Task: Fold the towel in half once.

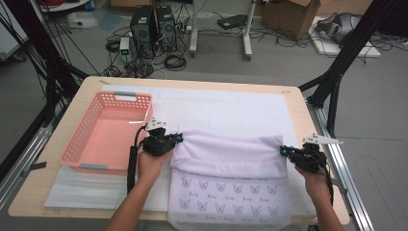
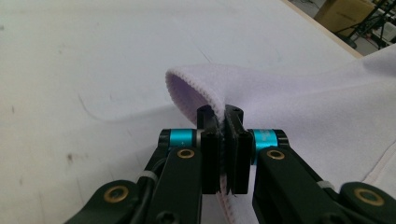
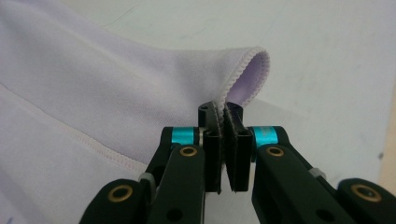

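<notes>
A pale lilac towel (image 1: pixel 226 159) lies on the white mat, its near part printed with small animal faces and hanging over the table's front edge. My left gripper (image 1: pixel 179 138) is shut on the towel's far left corner, and the hemmed edge (image 2: pixel 187 84) curls up between its jaws. My right gripper (image 1: pixel 284 150) is shut on the far right corner, where the stitched hem (image 3: pixel 247 70) loops above the pads. Both corners are lifted slightly off the mat, with the far edge stretched between the two grippers.
A pink plastic basket (image 1: pixel 91 144) sits at the left of the table, close to my left gripper. A white mat (image 1: pixel 226 108) covers the table top beyond the towel. Black frame posts (image 1: pixel 337 72) stand at the right.
</notes>
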Demonstrator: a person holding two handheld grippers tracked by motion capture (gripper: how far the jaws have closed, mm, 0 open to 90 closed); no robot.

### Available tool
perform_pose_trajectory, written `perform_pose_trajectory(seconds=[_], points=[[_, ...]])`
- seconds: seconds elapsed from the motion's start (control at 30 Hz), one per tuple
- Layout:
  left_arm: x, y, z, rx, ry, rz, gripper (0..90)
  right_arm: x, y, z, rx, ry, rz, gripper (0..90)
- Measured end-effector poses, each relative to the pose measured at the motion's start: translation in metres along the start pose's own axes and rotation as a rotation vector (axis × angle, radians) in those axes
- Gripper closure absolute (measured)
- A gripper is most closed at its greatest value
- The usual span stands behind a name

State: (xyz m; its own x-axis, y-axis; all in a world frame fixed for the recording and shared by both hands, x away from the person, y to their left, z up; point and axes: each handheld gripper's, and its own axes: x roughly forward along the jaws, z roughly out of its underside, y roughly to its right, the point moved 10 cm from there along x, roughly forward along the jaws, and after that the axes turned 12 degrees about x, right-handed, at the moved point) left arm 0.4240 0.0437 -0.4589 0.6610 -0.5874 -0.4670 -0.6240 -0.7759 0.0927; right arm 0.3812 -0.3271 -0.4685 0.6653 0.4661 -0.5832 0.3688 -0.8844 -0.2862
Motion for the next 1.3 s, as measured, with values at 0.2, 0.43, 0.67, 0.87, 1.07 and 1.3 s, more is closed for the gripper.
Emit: perform_pose_trajectory(seconds=[0.2,0.43,0.67,0.87,1.07,1.3], points=[[0.02,-0.02,-0.02,0.004,0.01,-0.019,85.9,0.022,0.012,-0.027,-0.034,0.005,0.041,86.8],[0.037,-0.037,-0.023,-0.028,0.02,-0.048,85.8,0.044,0.025,-0.05,-0.012,0.027,0.063,86.8],[0.048,-0.04,-0.012,-0.062,-0.019,-0.044,84.0,0.058,0.033,-0.053,0.02,0.017,0.087,86.6],[0.043,-0.027,-0.002,-0.091,-0.012,-0.012,55.7,0.058,0.033,-0.051,0.104,0.017,0.071,59.8],[0.032,-0.007,0.004,-0.044,-0.023,0.045,52.7,0.046,0.017,-0.042,0.088,-0.021,0.024,56.4],[0.023,0.008,0.024,-0.018,-0.037,0.09,53.5,0.043,0.012,-0.012,0.071,-0.104,0.018,55.6]])
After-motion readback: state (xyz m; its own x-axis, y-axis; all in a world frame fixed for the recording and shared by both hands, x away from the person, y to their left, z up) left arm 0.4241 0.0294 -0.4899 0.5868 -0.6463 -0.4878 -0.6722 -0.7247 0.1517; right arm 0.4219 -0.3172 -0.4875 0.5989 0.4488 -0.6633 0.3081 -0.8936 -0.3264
